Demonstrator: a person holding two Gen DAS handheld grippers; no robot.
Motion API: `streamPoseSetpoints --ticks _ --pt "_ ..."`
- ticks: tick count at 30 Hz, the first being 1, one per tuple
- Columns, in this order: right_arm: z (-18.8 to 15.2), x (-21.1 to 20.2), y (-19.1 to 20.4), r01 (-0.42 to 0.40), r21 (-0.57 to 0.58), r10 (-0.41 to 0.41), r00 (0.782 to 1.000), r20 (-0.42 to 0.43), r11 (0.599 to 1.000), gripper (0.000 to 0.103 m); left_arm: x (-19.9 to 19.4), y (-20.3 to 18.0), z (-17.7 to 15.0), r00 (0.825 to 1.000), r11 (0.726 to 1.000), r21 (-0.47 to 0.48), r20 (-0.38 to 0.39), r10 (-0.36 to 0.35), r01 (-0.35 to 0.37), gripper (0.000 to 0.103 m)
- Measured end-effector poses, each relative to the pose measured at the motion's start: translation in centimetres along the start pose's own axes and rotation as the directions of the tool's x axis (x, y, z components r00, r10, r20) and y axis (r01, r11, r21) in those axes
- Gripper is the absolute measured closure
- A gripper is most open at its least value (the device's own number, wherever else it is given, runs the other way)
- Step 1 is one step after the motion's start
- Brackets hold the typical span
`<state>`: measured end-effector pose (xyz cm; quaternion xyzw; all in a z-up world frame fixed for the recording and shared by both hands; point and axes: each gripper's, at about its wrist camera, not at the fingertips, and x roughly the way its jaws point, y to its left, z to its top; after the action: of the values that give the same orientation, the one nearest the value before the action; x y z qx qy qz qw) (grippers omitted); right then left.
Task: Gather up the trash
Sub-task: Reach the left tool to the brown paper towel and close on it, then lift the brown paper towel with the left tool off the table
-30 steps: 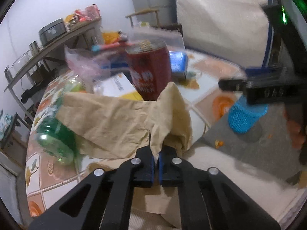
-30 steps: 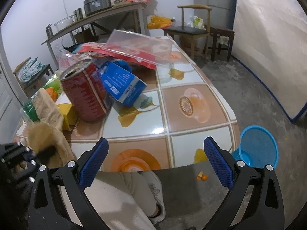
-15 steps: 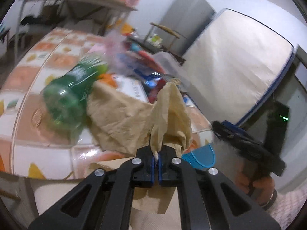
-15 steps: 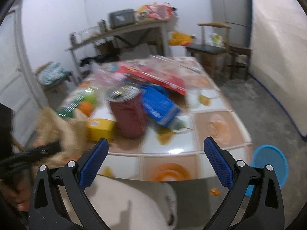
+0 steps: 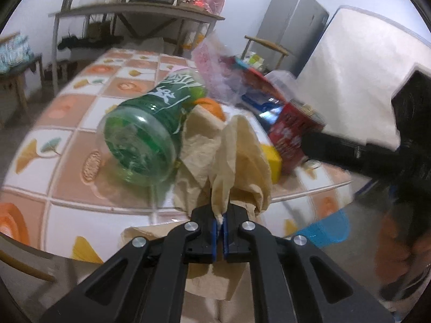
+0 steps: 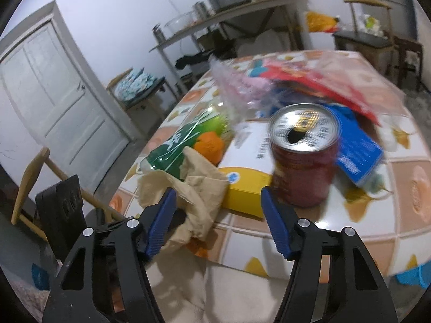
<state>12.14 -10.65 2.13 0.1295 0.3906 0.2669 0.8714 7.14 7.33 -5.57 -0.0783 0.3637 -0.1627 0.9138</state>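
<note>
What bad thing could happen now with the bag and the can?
The left gripper pinches only a thin fold of the brown paper bag, so it might slip out or tear. The green bottle lies on its side against the bag; tugging could roll it off the table. The right gripper, whose jaws have just been closing with nothing pressed between them, might knock over the red can.

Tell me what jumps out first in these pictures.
The green bottle lying on its side on the tiled table, its base toward the left camera. Beside it, the brown paper bag is pinched in the shut left tool at the near edge. A red can stands upright just beyond the open right tool.
</note>
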Motion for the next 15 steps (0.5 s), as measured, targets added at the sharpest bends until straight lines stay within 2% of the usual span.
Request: streamPoseSetpoints --ticks 4,7,12,13,15 --pt "0.9 2.7 1.7 -0.001 -0.079 -0.004 0.998 -0.062 0.997 0.042 0.2 -0.4 -0.7 0.997 0.994 0.078 0.018 0.070 -0.072 0.097" --pt "1.3 4.4 2.5 0.020 -0.124 -0.032 0.995 -0.097 0.992 0.037 0.4 -0.8 -1.1 0.992 0.982 0.136 0.040 0.123 -0.127 0.093" --pt "1.5 6.6 2.3 0.044 -0.152 -0.067 0.986 -0.152 0.987 0.036 0.7 -1.1 -1.2 0.988 0.973 0.176 0.048 0.145 -0.151 0.089" --pt "1.4 6.5 2.3 0.047 -0.159 -0.072 0.985 -0.155 0.986 0.037 0.8 -1.0 -1.1 0.989 0.974 0.175 0.044 0.142 -0.147 0.088" --pt "1.5 6.9 2.6 0.061 -0.179 -0.089 0.984 -0.155 0.982 0.048 0.8 -0.8 -1.0 0.990 0.976 0.168 0.039 0.133 -0.138 0.086"
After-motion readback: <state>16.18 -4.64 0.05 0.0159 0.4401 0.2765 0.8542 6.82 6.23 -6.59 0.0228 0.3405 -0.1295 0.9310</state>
